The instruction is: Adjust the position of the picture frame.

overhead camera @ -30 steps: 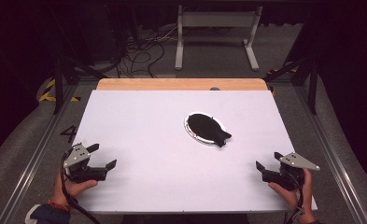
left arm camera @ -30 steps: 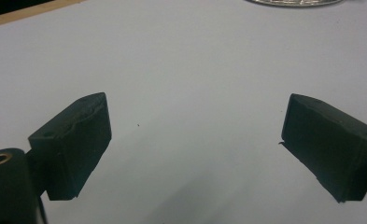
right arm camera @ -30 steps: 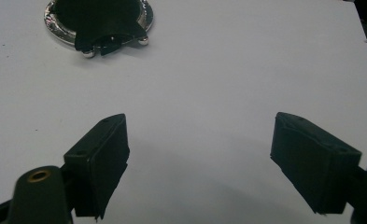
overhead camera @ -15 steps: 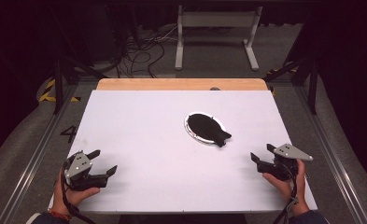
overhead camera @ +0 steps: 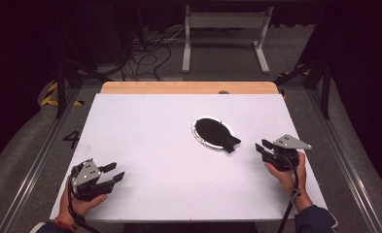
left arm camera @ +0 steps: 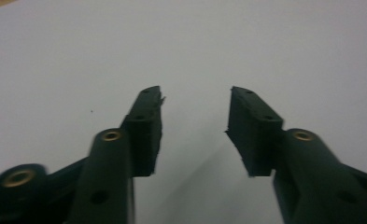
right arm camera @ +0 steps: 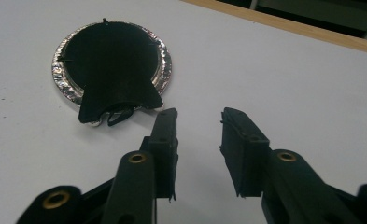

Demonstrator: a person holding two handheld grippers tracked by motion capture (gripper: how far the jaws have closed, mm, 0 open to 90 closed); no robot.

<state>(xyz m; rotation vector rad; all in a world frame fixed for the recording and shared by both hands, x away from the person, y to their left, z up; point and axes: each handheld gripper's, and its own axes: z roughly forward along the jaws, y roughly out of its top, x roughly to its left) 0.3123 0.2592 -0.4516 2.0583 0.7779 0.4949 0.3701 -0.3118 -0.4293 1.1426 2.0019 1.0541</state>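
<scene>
At the near edge of the white counter (overhead camera: 145, 136), the left gripper (overhead camera: 112, 173) and right gripper (overhead camera: 262, 147) both have their jaws apart with nothing between them, having just been closing. The right gripper view shows a crinkled foil rim and a cord at the tail of the black pouch (right arm camera: 112, 65), just beyond the jaws; the high view shows the pouch (overhead camera: 217, 133) right of centre. On the floor left of the counter, a painted "4" (overhead camera: 72, 139).

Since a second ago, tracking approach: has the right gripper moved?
Yes. The right gripper has moved up the table towards the black pouch; its jaws have just been closing, empty.
</scene>
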